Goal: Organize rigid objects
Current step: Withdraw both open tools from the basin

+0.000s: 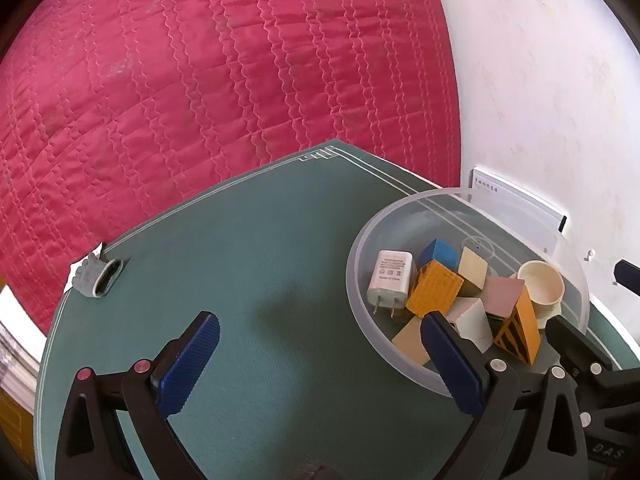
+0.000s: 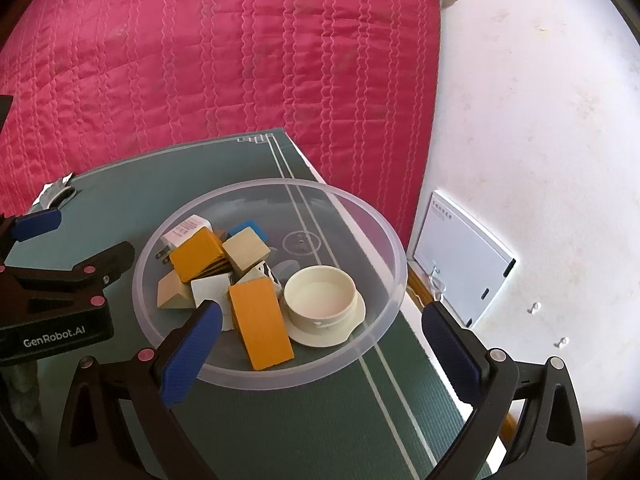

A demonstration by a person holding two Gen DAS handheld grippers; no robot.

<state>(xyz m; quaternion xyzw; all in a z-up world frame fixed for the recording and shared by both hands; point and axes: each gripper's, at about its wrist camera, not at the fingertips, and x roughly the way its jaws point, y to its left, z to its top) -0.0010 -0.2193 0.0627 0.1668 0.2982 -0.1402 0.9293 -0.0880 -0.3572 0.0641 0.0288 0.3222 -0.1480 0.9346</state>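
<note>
Both claws stand wide apart and empty: the left gripper (image 1: 320,338) over the green mat (image 1: 248,264) beside the bowl (image 1: 356,280), the right gripper (image 2: 322,328) straddling the bowl's near rim. The bowl holds the charger (image 1: 390,276), blocks (image 1: 434,288) and a cream cup (image 2: 322,292). Only the left view shows the charger's label and prongs and a grey thing (image 1: 98,278) at the mat's far-left edge; its make is unclear. Only the right view shows the cup whole.

The left claw (image 1: 320,344) gapes over the green mat (image 1: 248,280), beside a clear bowl (image 1: 360,248) of blocks (image 1: 434,288).
</note>
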